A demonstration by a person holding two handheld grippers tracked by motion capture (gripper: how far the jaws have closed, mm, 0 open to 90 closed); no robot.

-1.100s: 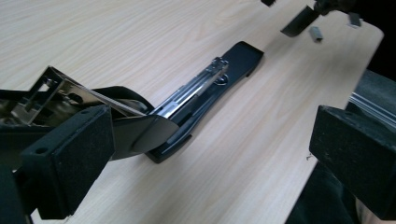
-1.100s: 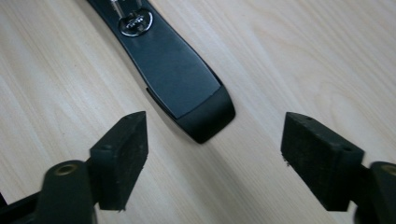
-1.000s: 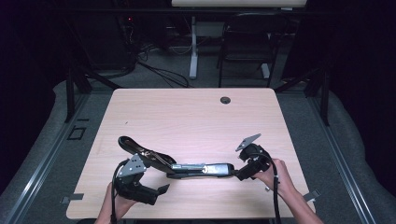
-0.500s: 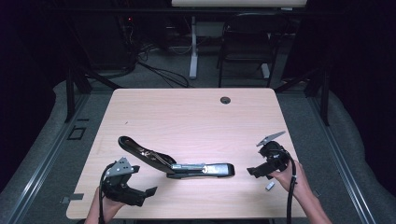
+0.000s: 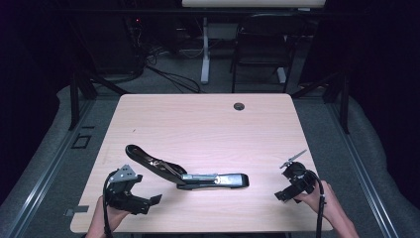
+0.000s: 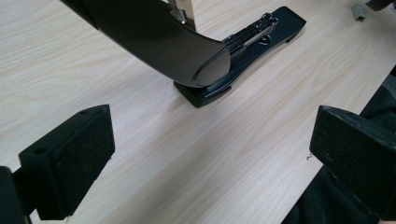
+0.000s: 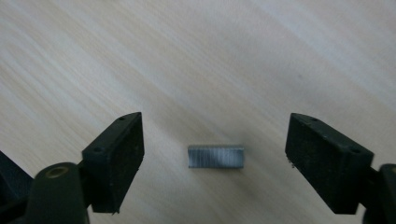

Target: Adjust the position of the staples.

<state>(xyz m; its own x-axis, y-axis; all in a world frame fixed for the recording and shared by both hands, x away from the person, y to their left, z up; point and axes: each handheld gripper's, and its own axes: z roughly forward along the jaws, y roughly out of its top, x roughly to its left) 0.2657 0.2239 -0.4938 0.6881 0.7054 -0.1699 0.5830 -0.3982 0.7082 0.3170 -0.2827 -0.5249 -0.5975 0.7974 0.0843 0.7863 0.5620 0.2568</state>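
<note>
Right gripper, jaws apart, straddles a staple strip, apparently to load the opened stapler; left gripper likewise apart.

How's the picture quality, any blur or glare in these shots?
High view: table lit, surroundings very dark. Left gripper view: glare on the stapler lid, near fingers soft. Right gripper view: staple strip slightly blurred, wood grain smeared.

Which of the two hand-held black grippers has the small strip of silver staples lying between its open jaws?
The right gripper: the silver staple strip lies on the wooden table between its jaws. The left gripper faces the opened black stapler instead.
</note>
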